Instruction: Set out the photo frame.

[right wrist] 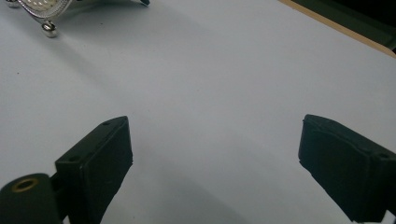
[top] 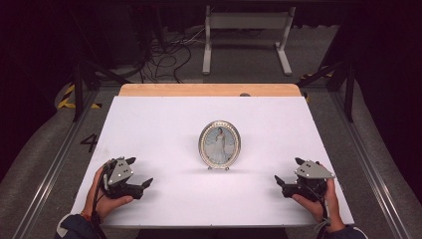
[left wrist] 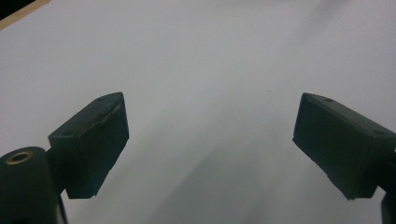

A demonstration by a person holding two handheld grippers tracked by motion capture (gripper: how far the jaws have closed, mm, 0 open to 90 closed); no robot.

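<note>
Your left hand-held gripper and right hand-held gripper rest wide-jawed on the white worktop — flanking the upright oval silver photo frame, ready to approach.

Ahead of the right hand-held gripper and to its left, the oval picture frame is silver with a beaded, pale sparkling rim, around a figure in white on a muted grey-green ground. The counter beneath both is plain white, edged in light wood at the far side. Both the right and the left hand-held gripper are black with grey top plates.
</note>
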